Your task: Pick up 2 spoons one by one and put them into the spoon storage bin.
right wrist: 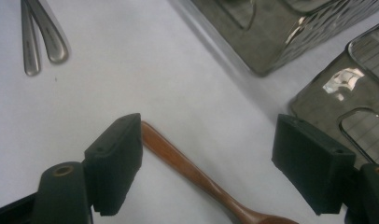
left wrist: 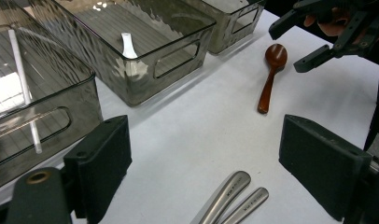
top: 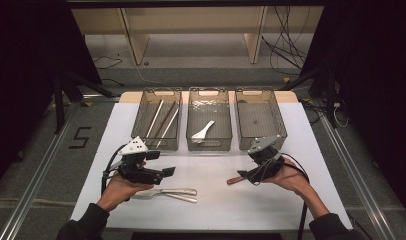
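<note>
Right gripper view: right gripper (right wrist: 206, 163), jaws wide, over wooden spoon (right wrist: 192, 175).

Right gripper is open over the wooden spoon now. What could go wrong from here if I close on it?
The wooden spoon lies flat on the white table, its handle close by one jaw of the right gripper, so closing may nudge it aside instead of clamping it. The grey bins sit close beside that gripper; a lift or swing might clip a wall. The left gripper hovers open over the metal utensils and could knock them.
</note>
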Action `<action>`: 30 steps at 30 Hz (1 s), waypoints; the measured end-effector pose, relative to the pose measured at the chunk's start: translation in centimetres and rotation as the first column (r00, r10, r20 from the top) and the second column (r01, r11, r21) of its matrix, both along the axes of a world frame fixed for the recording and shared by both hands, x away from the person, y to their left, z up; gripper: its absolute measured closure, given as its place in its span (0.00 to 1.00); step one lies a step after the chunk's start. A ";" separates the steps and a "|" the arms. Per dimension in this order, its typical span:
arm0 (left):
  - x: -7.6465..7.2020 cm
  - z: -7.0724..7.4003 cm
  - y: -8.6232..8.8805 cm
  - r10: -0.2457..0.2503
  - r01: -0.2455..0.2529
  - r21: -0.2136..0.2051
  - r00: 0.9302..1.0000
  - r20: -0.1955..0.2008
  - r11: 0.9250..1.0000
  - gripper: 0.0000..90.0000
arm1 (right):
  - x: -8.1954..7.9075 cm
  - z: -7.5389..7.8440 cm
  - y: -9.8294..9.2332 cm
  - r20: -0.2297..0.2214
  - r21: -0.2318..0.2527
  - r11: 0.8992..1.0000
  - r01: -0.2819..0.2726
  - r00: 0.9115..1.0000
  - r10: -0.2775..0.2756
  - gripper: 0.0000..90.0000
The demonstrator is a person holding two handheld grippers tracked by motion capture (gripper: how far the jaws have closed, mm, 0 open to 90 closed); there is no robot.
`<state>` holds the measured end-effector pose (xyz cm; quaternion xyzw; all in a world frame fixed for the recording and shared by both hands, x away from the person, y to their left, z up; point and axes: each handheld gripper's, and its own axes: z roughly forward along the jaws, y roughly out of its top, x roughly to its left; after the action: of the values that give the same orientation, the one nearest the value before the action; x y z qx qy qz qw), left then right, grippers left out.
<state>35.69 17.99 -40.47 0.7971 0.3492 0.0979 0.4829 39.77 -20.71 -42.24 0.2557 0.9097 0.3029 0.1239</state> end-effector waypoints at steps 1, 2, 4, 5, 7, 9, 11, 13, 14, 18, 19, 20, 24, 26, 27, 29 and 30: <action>-0.1 0.0 0.0 0.000 0.000 0.000 1.000 0.000 1.000 0.18 | 0.1 -0.1 0.0 -0.001 -0.010 1.000 -0.008 1.000 0.008 0.28; -0.2 -0.1 0.1 -0.001 0.001 0.008 1.000 0.004 1.000 0.18 | 0.2 -0.2 0.0 -0.006 -0.018 1.000 -0.013 1.000 0.013 0.28; -0.4 -0.2 0.1 0.004 -0.005 0.021 1.000 0.008 1.000 0.18 | 0.5 -0.3 0.1 -0.014 -0.043 0.999 -0.023 1.000 0.023 0.28; -0.4 -0.2 0.2 0.007 -0.007 0.025 1.000 0.008 1.000 0.18 | 0.6 -0.3 0.1 -0.019 -0.049 0.998 -0.032 0.999 0.031 0.28; -0.6 -0.3 0.2 0.013 -0.013 0.030 1.000 0.009 0.999 0.18 | 0.8 -0.5 0.2 -0.041 -0.064 0.997 -0.045 0.998 0.043 0.28; -0.8 -0.3 0.2 0.010 -0.011 0.041 1.000 0.018 0.999 0.18 | 0.9 -0.7 0.3 -0.067 -0.099 0.993 -0.069 0.996 0.062 0.28; -0.8 -0.3 0.4 0.011 -0.012 0.033 1.000 0.016 0.999 0.18 | 1.1 -1.1 0.4 -0.074 -0.139 0.986 -0.088 0.994 0.078 0.29; -0.8 -0.4 0.5 0.015 -0.016 0.032 1.000 0.013 0.999 0.18 | 1.3 -1.4 0.3 -0.084 -0.166 0.982 -0.090 0.993 0.077 0.29; -0.8 -0.4 0.5 0.016 -0.016 0.032 1.000 0.011 0.999 0.18 | 1.4 -1.6 0.3 -0.087 -0.175 0.981 -0.086 0.994 0.072 0.30; -0.6 -0.6 0.7 0.019 -0.019 0.031 1.000 0.010 0.999 0.18 | 1.8 -2.4 0.1 -0.106 -0.224 0.971 -0.087 0.992 0.065 0.31; -0.6 -0.7 0.7 0.020 -0.020 0.031 1.000 0.010 0.999 0.18 | 1.9 -2.5 0.0 -0.113 -0.232 0.969 -0.083 0.992 0.058 0.33; -0.6 -0.7 0.7 0.024 -0.024 0.026 1.000 0.009 0.999 0.18 | 2.0 -2.7 -0.1 -0.119 -0.236 0.968 -0.082 0.991 0.055 0.33; -0.7 -0.6 0.6 0.018 -0.019 0.026 1.000 0.013 0.999 0.18 | 2.3 -3.0 -0.2 -0.127 -0.247 0.965 -0.089 0.990 0.059 0.37; -0.7 -0.7 0.5 0.015 -0.016 0.030 1.000 0.014 0.999 0.18 | 2.3 -3.2 -0.2 -0.130 -0.257 0.961 -0.102 0.989 0.070 0.39; -0.7 -0.7 0.5 0.016 -0.016 0.031 1.000 0.013 0.999 0.18 | 2.3 -3.2 -0.1 -0.134 -0.262 0.959 -0.106 0.988 0.072 0.40; -0.7 -0.8 0.4 0.011 -0.011 0.032 1.000 0.015 0.999 0.18 | 2.3 -3.4 -0.1 -0.146 -0.275 0.955 -0.115 0.986 0.077 0.42; -0.7 -0.8 0.4 0.010 -0.011 0.032 1.000 0.016 0.999 0.18 | 2.3 -3.5 -0.1 -0.144 -0.281 0.952 -0.124 0.986 0.086 0.44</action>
<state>35.00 18.40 -41.24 0.8020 0.3479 0.1124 0.4723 42.07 -20.80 -45.74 0.2053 0.9626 0.1557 0.0843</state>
